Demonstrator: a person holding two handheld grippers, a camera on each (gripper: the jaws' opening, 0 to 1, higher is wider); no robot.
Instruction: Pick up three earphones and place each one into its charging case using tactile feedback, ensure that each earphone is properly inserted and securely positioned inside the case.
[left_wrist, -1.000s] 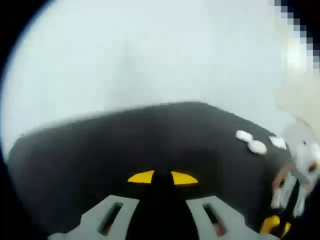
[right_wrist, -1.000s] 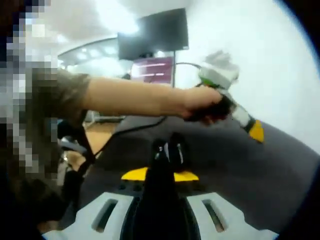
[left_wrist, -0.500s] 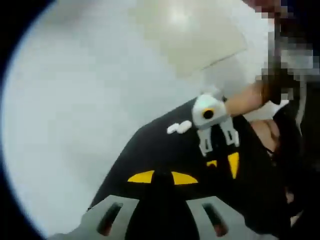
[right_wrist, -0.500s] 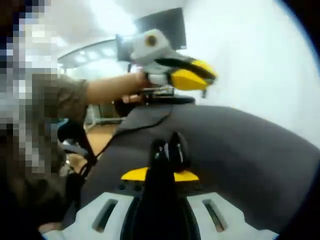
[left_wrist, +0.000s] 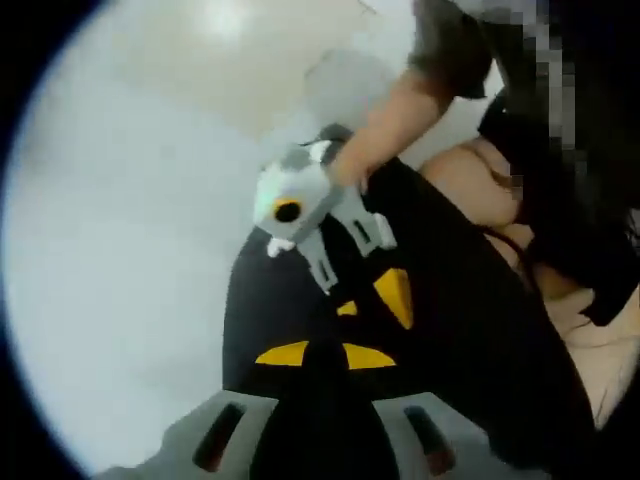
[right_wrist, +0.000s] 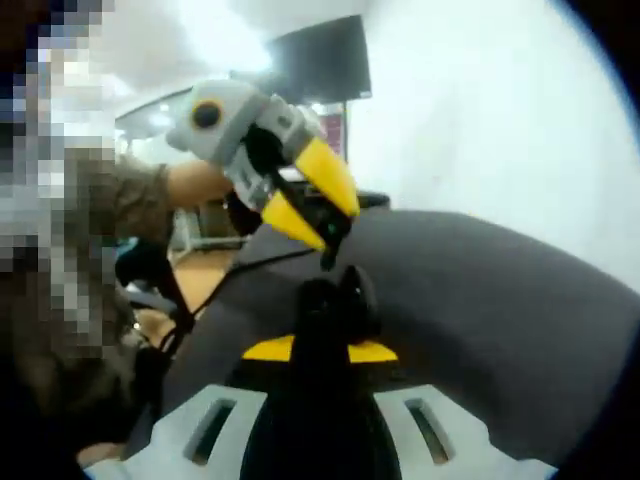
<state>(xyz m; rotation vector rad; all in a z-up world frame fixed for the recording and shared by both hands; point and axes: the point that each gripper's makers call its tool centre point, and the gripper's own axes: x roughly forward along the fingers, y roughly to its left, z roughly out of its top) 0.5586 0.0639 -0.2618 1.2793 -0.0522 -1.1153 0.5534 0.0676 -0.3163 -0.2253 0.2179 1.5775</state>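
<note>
My right gripper (right_wrist: 320, 352) is clamped on a small black case (right_wrist: 338, 298): light, rigid, slick, best held by its sides. Left gripper (left_wrist: 325, 356) together, empty, over the worktop (left_wrist: 480, 340).

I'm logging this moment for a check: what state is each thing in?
left tongs: nearly closed, unclear whether they hold anything.
right tongs: shut on the black case.
black case: gripped between the jaws, sticking up past their tips.
screen: dark.

A dark monitor (right_wrist: 318, 62) hangs beside a plain white wall (right_wrist: 480, 130), with bright ceiling lights (right_wrist: 225, 35) above a dark grey surface (right_wrist: 470, 300).
</note>
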